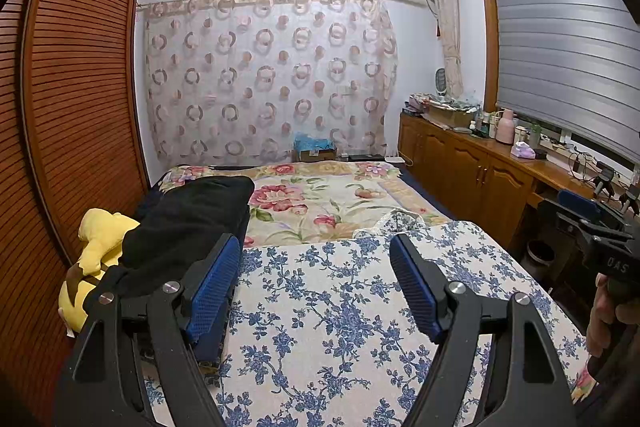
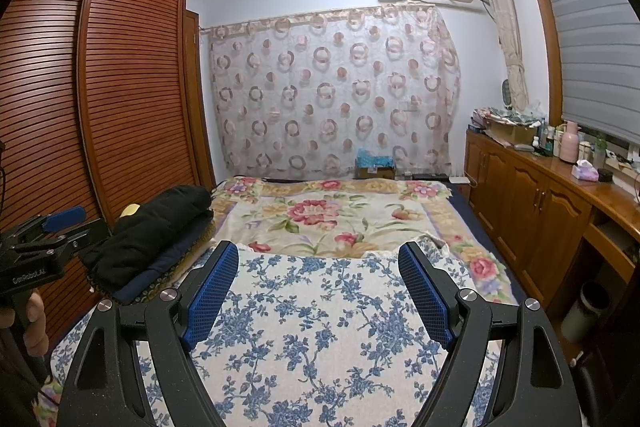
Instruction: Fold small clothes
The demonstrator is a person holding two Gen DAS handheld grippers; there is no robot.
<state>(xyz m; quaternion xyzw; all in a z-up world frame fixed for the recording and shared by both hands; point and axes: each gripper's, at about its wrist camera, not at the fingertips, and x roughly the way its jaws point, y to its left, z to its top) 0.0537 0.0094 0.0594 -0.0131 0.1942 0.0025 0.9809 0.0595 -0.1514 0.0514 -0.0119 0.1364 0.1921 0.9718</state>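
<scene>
A cloth with a blue flower print [image 1: 340,307] lies flat over the near part of the bed; it also shows in the right wrist view [image 2: 320,315]. A small crumpled patterned piece [image 1: 400,219] lies at its far edge, seen too in the right wrist view [image 2: 432,243]. My left gripper [image 1: 316,251] is open and empty above the cloth. My right gripper [image 2: 318,259] is open and empty above it too. The right gripper shows at the right edge of the left wrist view [image 1: 592,223]. The left gripper shows at the left edge of the right wrist view [image 2: 52,223].
A black bundle [image 1: 188,219] and a yellow plush toy [image 1: 96,247] lie on the bed's left side by the slatted wardrobe [image 1: 80,107]. A floral blanket [image 1: 320,195] covers the far bed. A wooden cabinet [image 1: 480,171] with bottles runs along the right wall.
</scene>
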